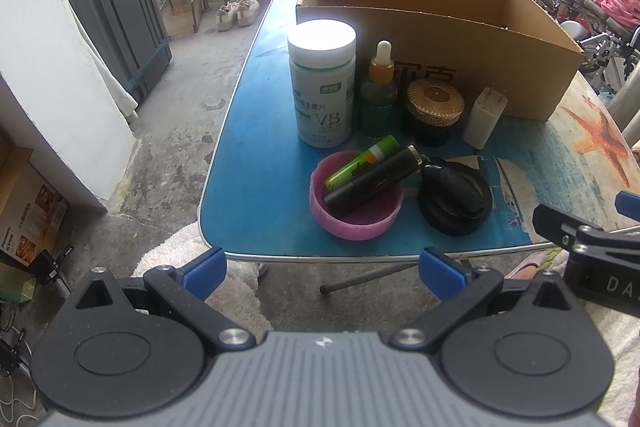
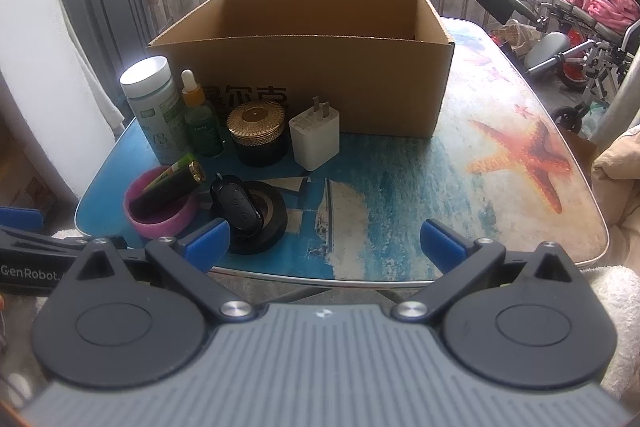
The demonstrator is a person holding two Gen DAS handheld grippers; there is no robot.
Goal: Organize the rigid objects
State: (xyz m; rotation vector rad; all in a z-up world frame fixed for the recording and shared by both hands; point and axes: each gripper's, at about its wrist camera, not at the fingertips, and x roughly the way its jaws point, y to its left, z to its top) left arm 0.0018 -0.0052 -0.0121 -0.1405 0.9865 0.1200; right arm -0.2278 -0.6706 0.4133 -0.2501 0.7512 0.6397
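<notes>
An open cardboard box (image 1: 460, 75) (image 2: 312, 83) stands at the back of the table. In front of it stand a white-capped vitamin bottle (image 1: 322, 87) (image 2: 154, 107), a green dropper bottle (image 1: 379, 95) (image 2: 200, 115), a gold-lidded dark jar (image 1: 434, 111) (image 2: 258, 131) and a white charger plug (image 1: 484, 117) (image 2: 315, 137). Nearer, a pink dish (image 1: 356, 217) (image 2: 160, 219) holds a green lighter (image 1: 362, 161) and a black tube (image 1: 372, 181) (image 2: 166, 187). A black key fob (image 1: 452, 187) (image 2: 236, 205) lies on a black tape roll (image 1: 454, 217) (image 2: 264, 235). My left gripper (image 1: 322, 273) and right gripper (image 2: 324, 245) hover open and empty before the table's near edge.
The table (image 2: 440, 195) has a sea and starfish print. A wheelchair with pink cloth (image 2: 592, 15) stands at the right. A dark cabinet (image 1: 112, 3), shoes (image 1: 236, 13) and railings lie beyond. A white fluffy cloth (image 1: 224, 287) is below the table edge.
</notes>
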